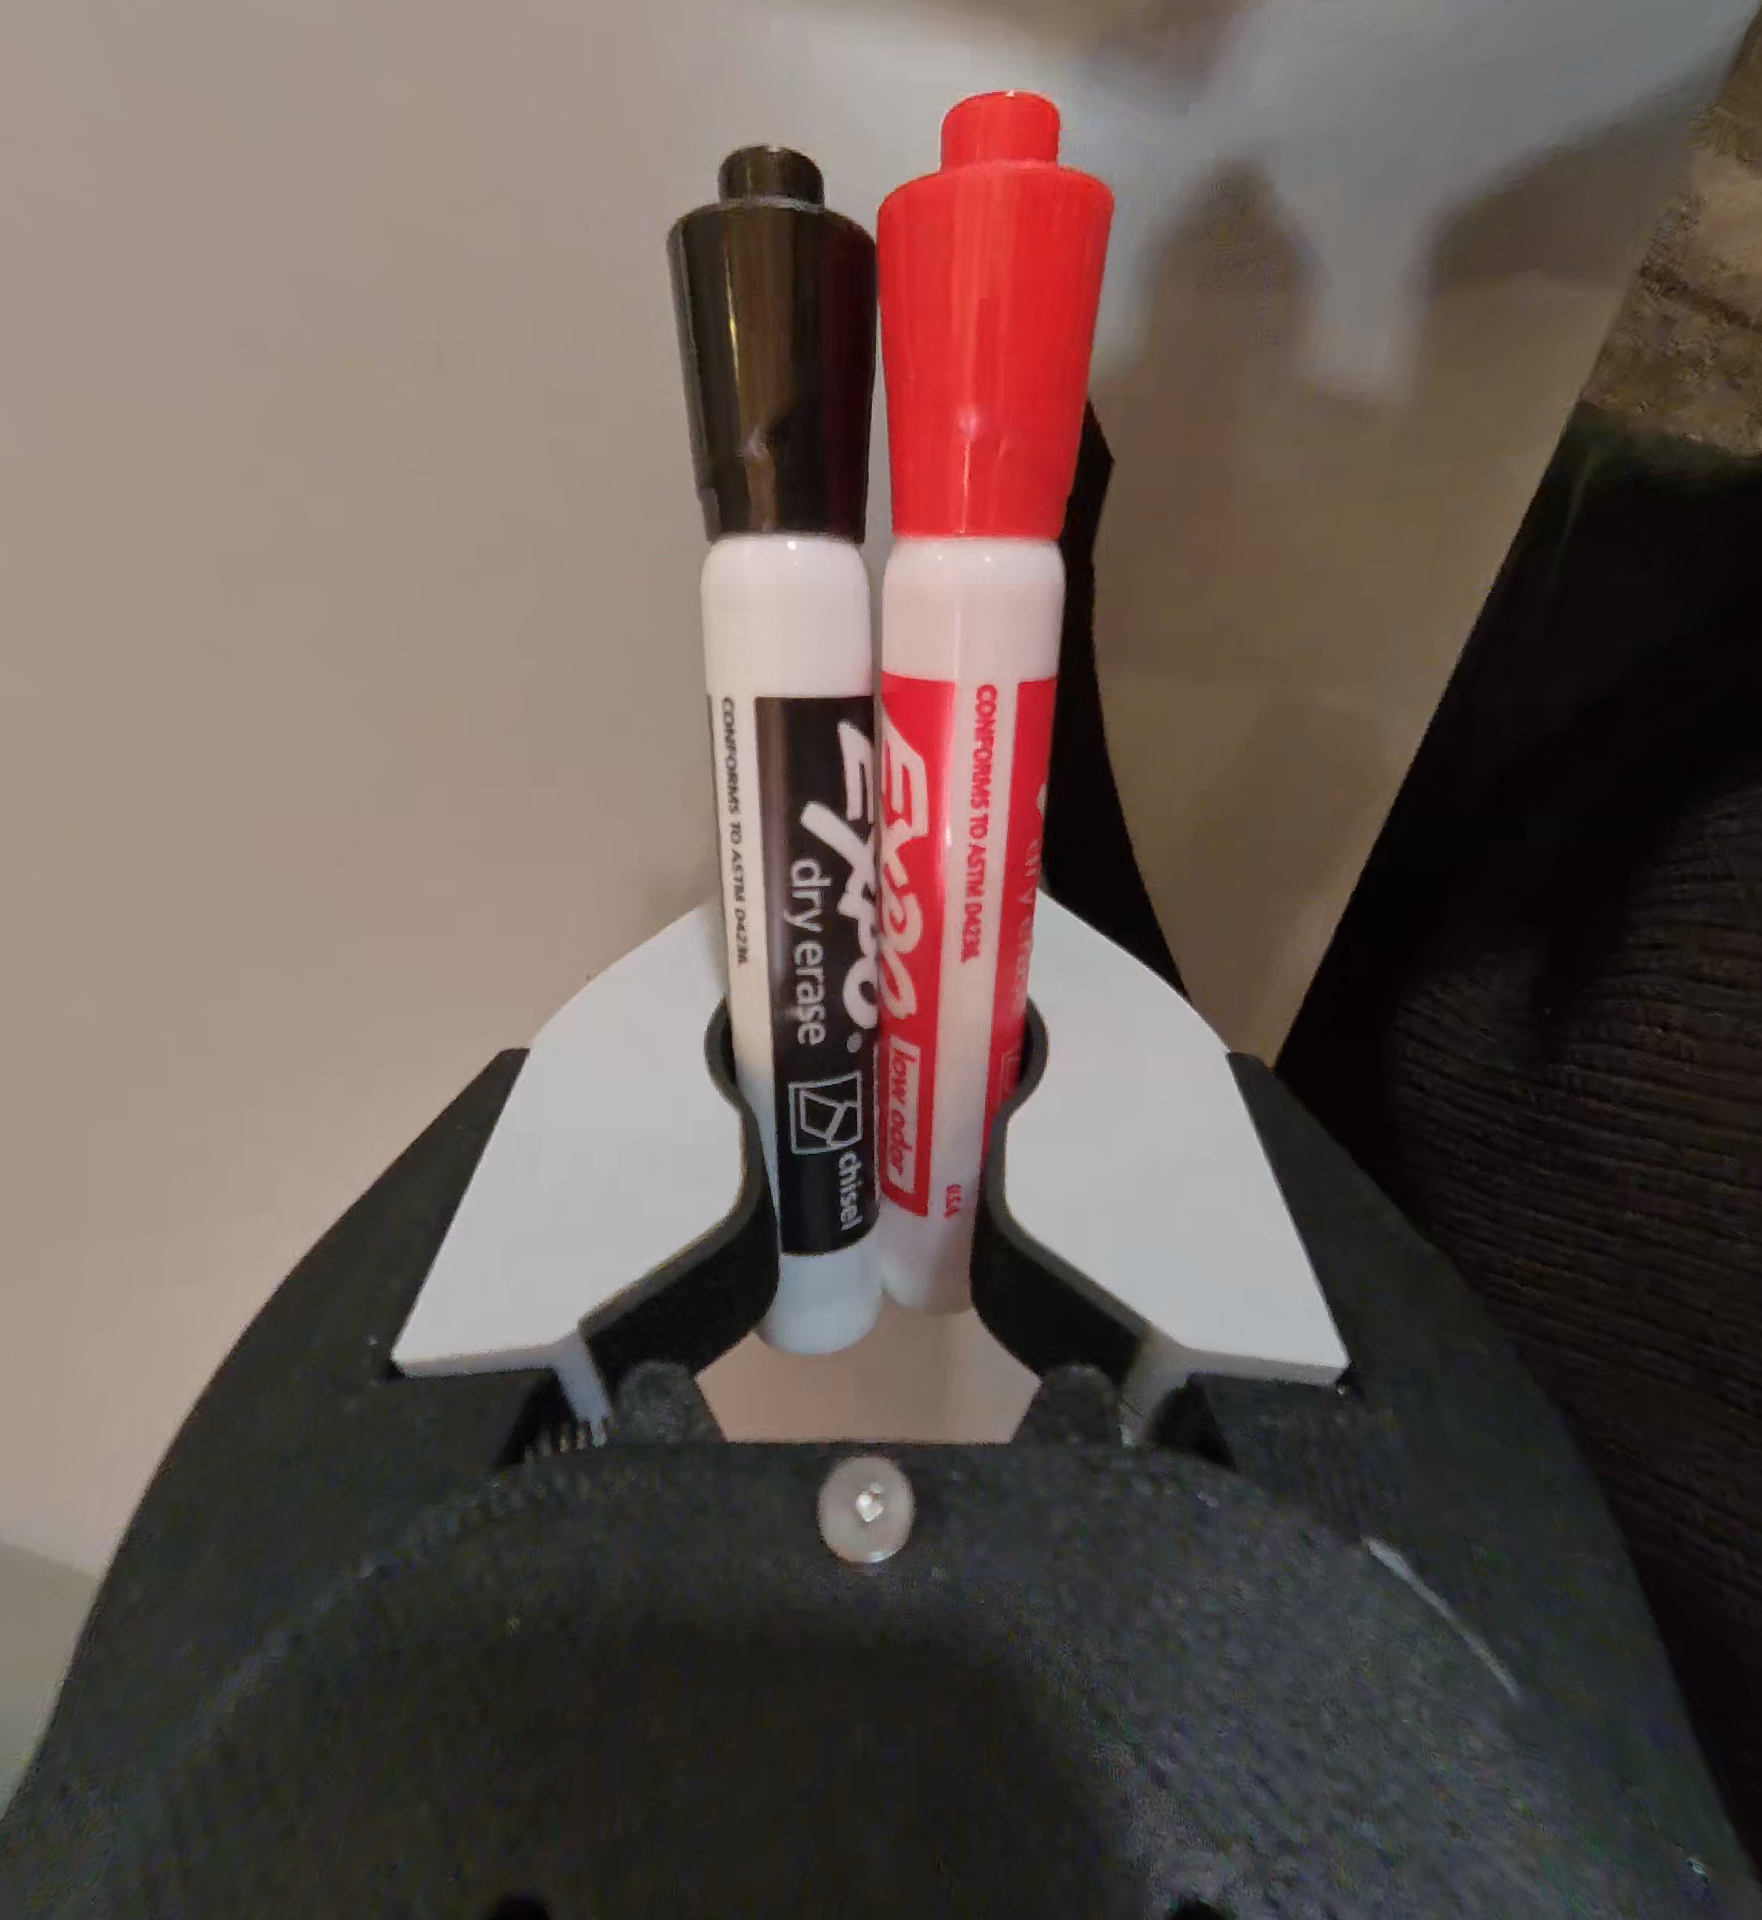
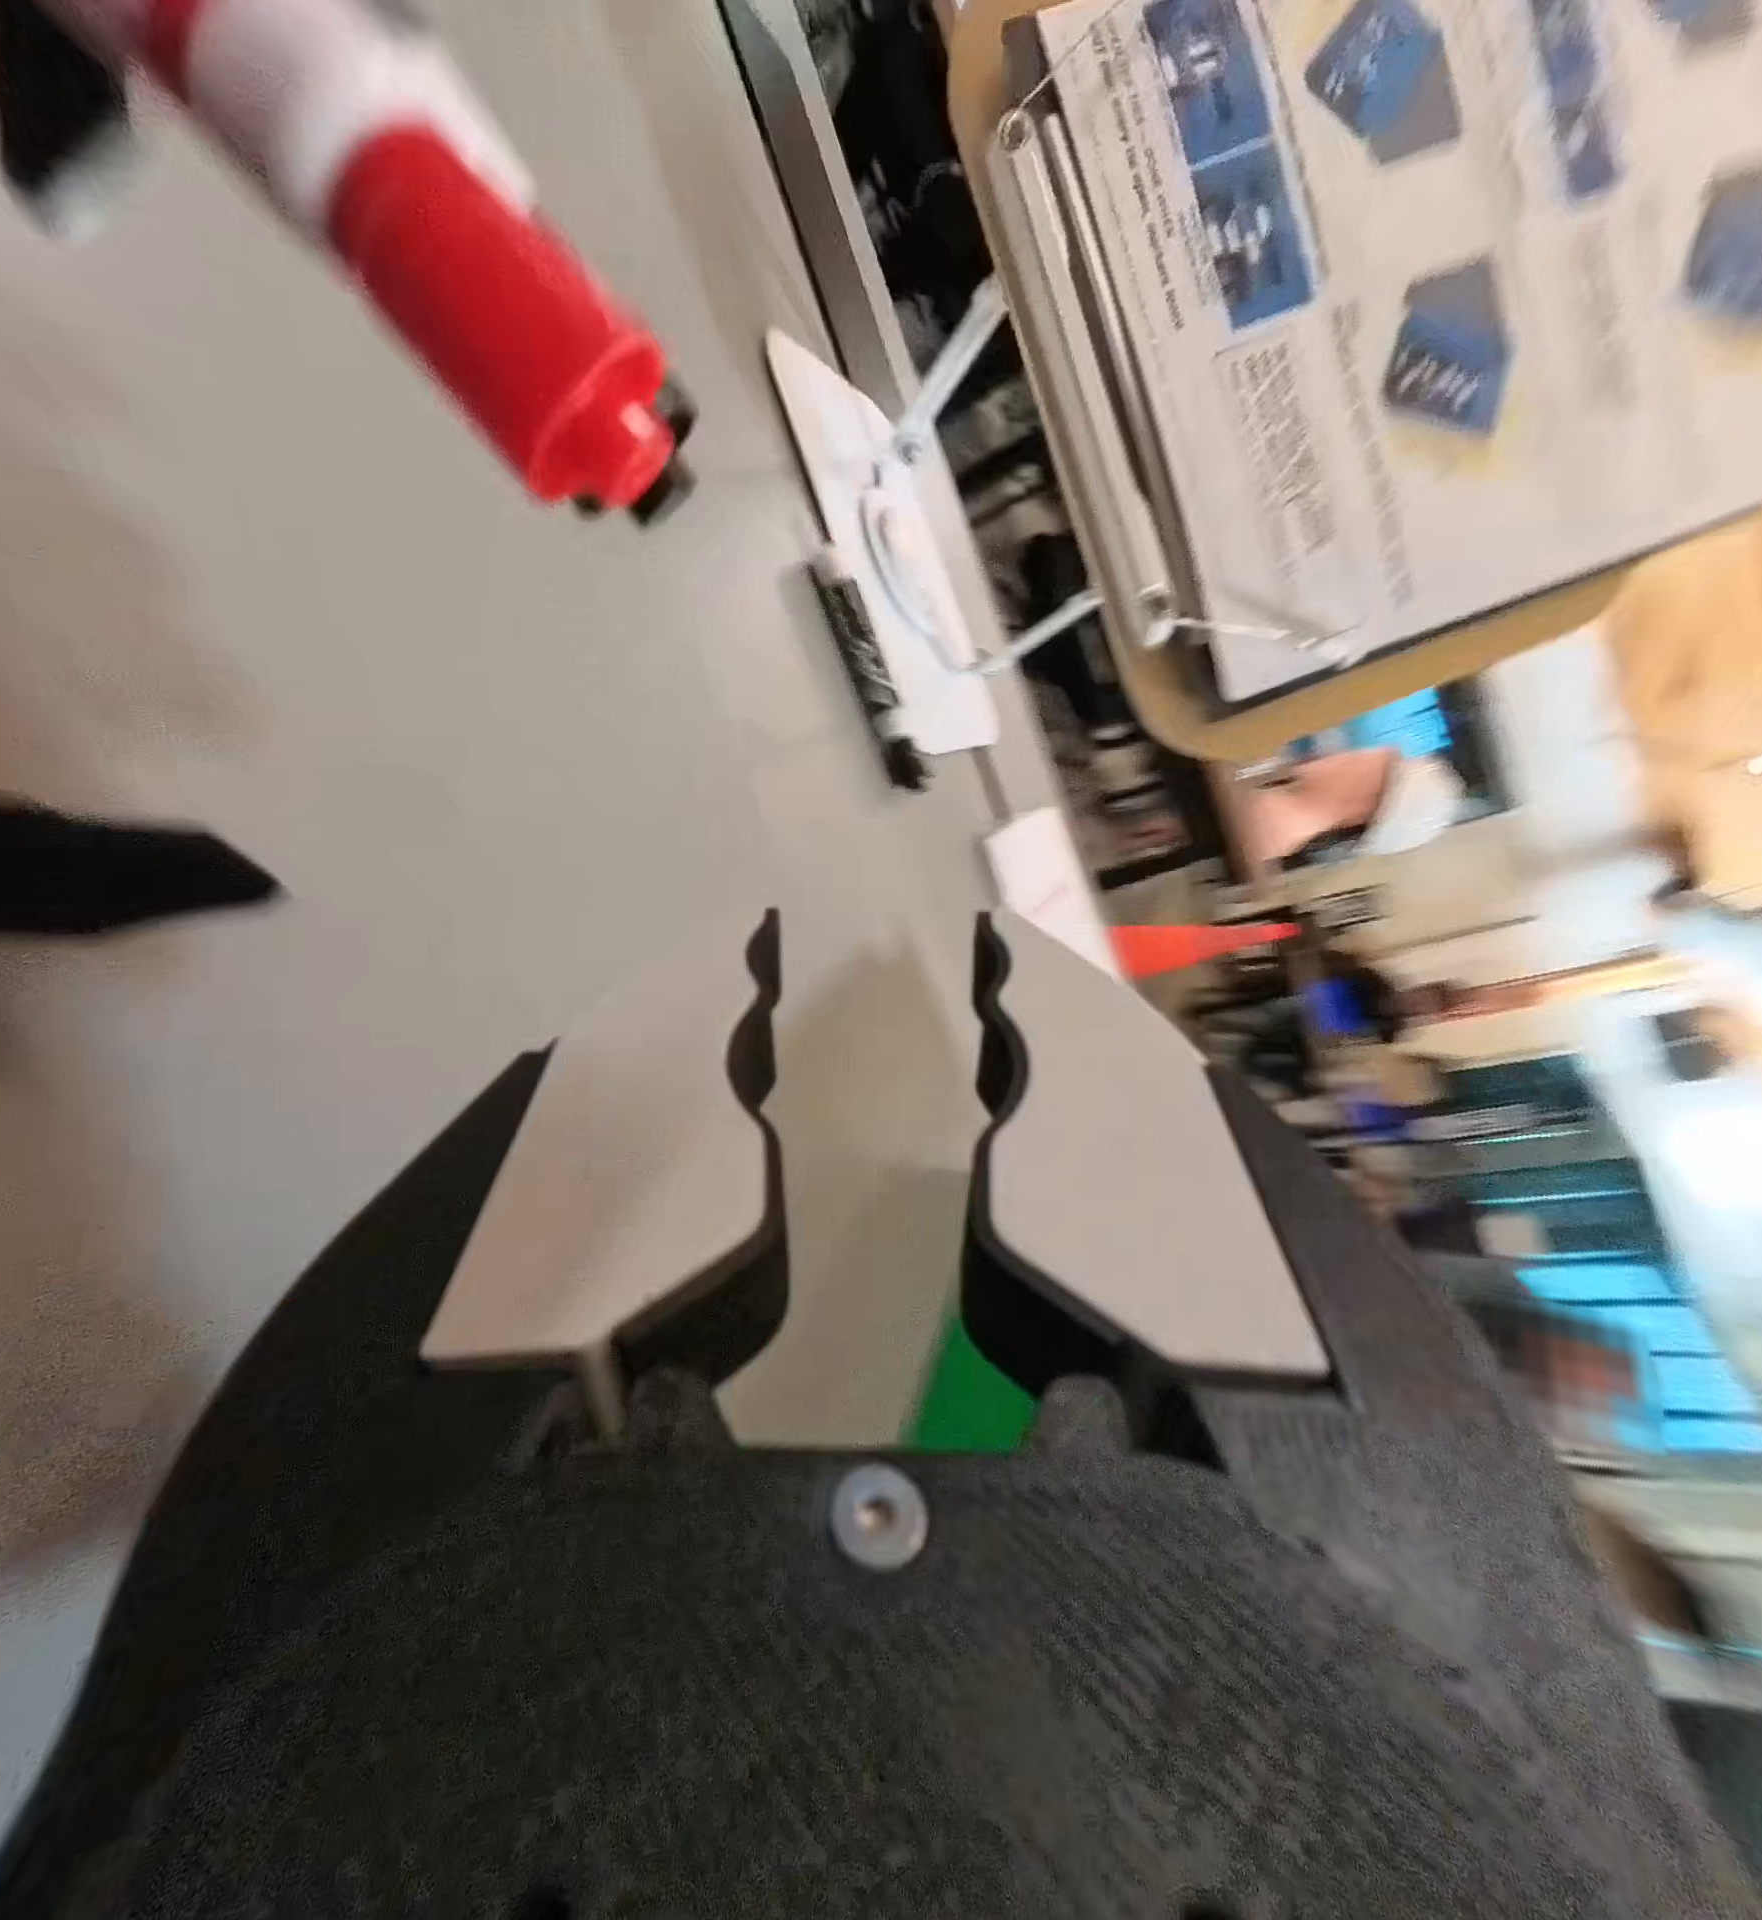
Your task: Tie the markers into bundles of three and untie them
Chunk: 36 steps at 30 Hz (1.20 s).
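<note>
Two markers stand side by side: one black marker [image 1: 789, 717] and one red marker [image 1: 981, 665]. A third dark marker may sit behind the red one, mostly hidden. Two grippers show, one per view. One clipboard [image 2: 1376, 343] leans at the back.

Two matching black-and-grey hand-held grippers

Each hand-held gripper, left [image 1: 872, 1101] and right [image 2: 877, 1081], has a coarse, textured black body with one silver screw [image 1: 866, 1510] centred just behind the fingers; ahead of that screw, flat pale grey plates [image 2: 638, 1174] cap both fingers, whose black inner edges are scalloped.
</note>
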Each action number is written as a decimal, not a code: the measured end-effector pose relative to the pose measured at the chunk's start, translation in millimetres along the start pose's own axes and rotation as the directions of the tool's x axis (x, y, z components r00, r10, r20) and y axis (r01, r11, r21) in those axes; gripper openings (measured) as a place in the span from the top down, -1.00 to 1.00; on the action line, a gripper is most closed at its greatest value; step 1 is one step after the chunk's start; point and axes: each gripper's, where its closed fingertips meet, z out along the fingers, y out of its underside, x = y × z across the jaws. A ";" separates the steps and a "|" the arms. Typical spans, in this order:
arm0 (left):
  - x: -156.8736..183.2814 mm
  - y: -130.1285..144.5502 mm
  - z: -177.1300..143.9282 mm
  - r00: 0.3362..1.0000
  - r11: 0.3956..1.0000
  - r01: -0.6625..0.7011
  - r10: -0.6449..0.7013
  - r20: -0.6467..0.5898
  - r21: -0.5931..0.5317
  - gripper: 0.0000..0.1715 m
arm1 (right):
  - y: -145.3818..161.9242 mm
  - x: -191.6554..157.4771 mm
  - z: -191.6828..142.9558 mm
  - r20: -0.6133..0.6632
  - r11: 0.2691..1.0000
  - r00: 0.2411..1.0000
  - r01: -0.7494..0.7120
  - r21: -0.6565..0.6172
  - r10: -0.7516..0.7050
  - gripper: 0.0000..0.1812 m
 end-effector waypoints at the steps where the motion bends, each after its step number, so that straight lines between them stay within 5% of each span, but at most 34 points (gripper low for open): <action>1: -2.9 -1.8 -0.7 0.999 1.000 -0.002 0.001 0.032 0.021 0.49 | -8.0 -6.9 -2.2 0.079 0.987 0.985 -0.158 0.036 0.155 0.59; 4: -13.4 -10.9 -5.7 0.987 0.995 -0.022 0.007 0.161 0.094 0.49 | -43.6 -17.4 -13.0 0.333 0.802 0.775 -0.592 0.084 0.537 0.57; 7: -16.9 -26.6 -13.0 0.975 0.971 0.041 -0.090 0.205 0.236 0.49 | -62.7 -8.0 -19.9 0.448 0.562 0.535 -0.823 0.083 0.717 0.52; 10: -14.2 -41.7 -20.3 0.960 0.907 0.136 -0.220 0.173 0.398 0.50 | -77.0 -6.6 -26.1 0.525 0.360 0.334 -0.931 0.055 0.783 0.33; 14: -10.4 -50.6 -23.2 0.935 0.849 0.143 -0.285 0.212 0.509 0.50 | -100.6 -11.9 -36.6 0.628 0.143 0.101 -0.990 -0.016 0.772 0.31; 18: 4.2 -56.5 -17.4 0.939 0.825 0.139 -0.285 0.191 0.548 0.50 | -111.4 -16.3 -40.1 0.674 0.001 -0.069 -0.995 -0.103 0.736 0.38; 21: 11.7 -57.1 -12.0 0.947 0.827 0.140 -0.272 0.169 0.544 0.50 | -115.4 -21.0 -40.1 0.680 -0.035 -0.113 -0.991 -0.128 0.725 0.50; 24: 16.6 -56.8 -10.4 0.953 0.822 0.158 -0.272 0.134 0.547 0.50 | -112.1 -24.0 -36.9 0.658 -0.013 -0.075 -0.995 -0.100 0.749 0.70; 36: 19.9 -53.9 -8.5 0.960 0.827 0.170 -0.262 0.100 0.536 0.50 | -113.9 -26.8 -37.7 0.666 0.010 -0.055 -0.996 -0.093 0.744 0.79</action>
